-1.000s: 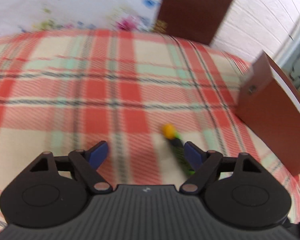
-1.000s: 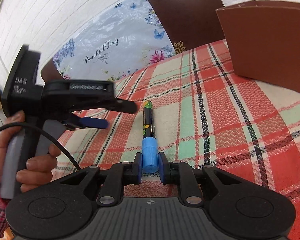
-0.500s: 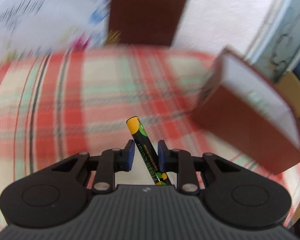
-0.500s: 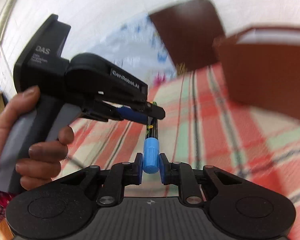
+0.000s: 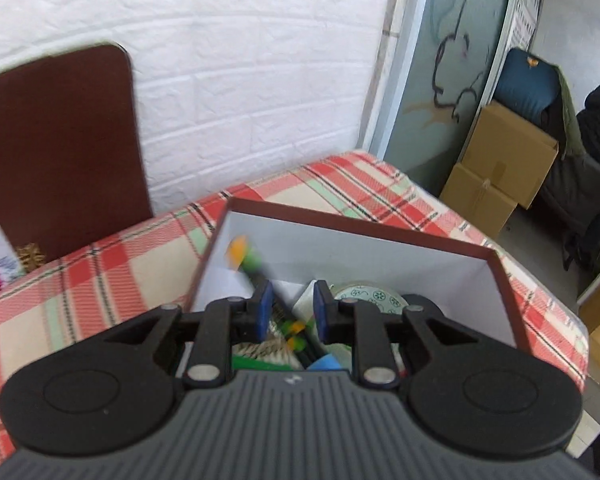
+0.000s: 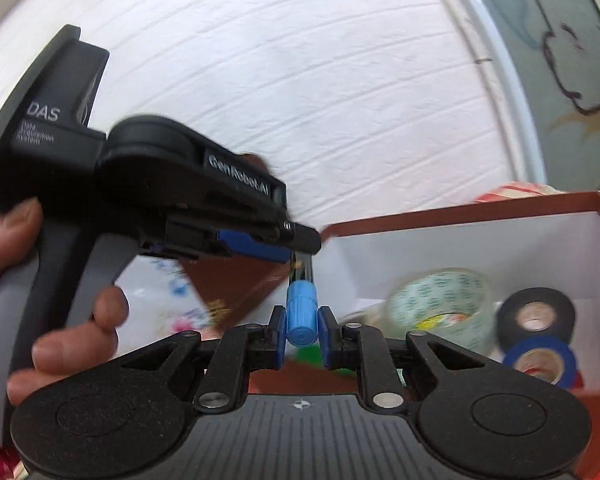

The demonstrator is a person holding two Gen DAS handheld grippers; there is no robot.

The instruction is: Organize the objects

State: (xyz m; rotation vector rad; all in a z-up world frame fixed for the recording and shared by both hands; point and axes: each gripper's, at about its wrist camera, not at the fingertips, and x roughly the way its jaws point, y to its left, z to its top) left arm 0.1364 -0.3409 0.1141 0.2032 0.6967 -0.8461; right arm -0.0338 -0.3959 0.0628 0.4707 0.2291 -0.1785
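A black marker with green and orange print has a blurred orange end (image 5: 238, 252) and a blue cap (image 6: 301, 312). My right gripper (image 6: 302, 332) is shut on the cap. My left gripper (image 5: 291, 312) is shut on the barrel, which runs slanted between its blue pads. In the right wrist view the left gripper (image 6: 296, 246) sits just ahead, held by a person's hand (image 6: 60, 344). Both grippers hold the marker above the open brown box (image 5: 360, 228) with white inner walls (image 6: 460, 240).
The box holds a clear printed tape roll (image 6: 440, 304), a black roll (image 6: 534, 312), a blue roll (image 6: 540, 360) and green items. The box stands on a plaid tablecloth (image 5: 100, 272). A brown chair back (image 5: 56, 152) is at the left, cardboard boxes (image 5: 500, 168) at the right.
The left gripper went from open to shut on the marker's barrel. Both grippers then lifted the marker off the cloth and carried it right, over the open box.
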